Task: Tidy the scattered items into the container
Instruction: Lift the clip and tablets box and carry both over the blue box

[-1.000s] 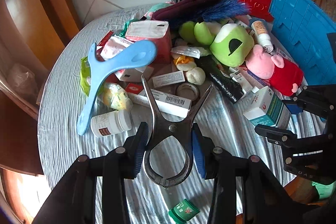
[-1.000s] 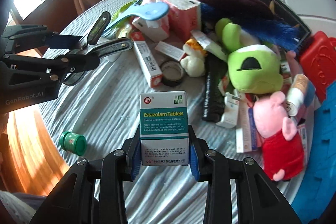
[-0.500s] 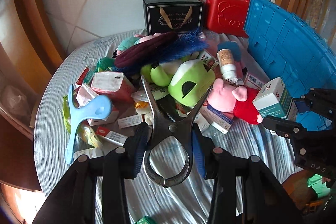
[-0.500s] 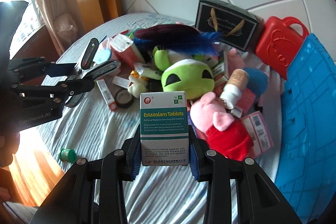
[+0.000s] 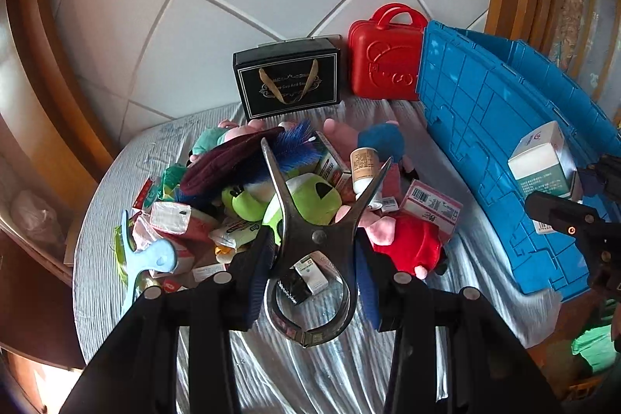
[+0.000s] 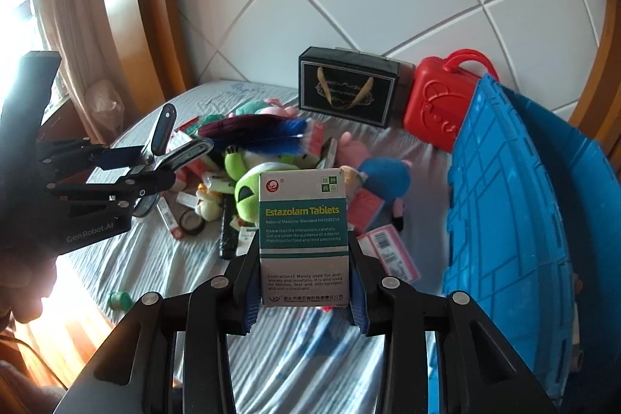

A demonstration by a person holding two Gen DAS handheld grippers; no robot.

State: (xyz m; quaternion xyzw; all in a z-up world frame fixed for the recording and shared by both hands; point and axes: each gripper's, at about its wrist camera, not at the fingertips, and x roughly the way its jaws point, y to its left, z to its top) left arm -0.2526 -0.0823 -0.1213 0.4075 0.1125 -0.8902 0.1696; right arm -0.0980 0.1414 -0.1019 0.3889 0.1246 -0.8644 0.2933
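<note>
My left gripper [image 5: 310, 272] is shut on a metal clamp [image 5: 310, 239] whose two prongs fork upward, held well above the pile of toys and boxes. My right gripper [image 6: 304, 282] is shut on a white and green tablet box [image 6: 302, 231], upright between the pads. In the left wrist view that tablet box [image 5: 543, 161] hangs beside the blue crate [image 5: 504, 127], at its near wall. In the right wrist view the left gripper [image 6: 155, 161] and the clamp [image 6: 170, 142] hang at the left, and the blue crate [image 6: 504, 204] fills the right side.
On the round cloth-covered table [image 5: 310, 355] lie a green plush [image 5: 306, 196], a pink and red pig plush [image 5: 403, 239], a blue spoon-shaped tool [image 5: 143, 258], several medicine boxes and a small green cap [image 6: 120, 299]. A black gift box [image 5: 287, 80] and red case [image 5: 384, 61] stand by the tiled wall.
Both grippers have risen and swung toward the blue crate, each keeping its object. The table and pile now look smaller and lower; more of the tiled wall shows.
</note>
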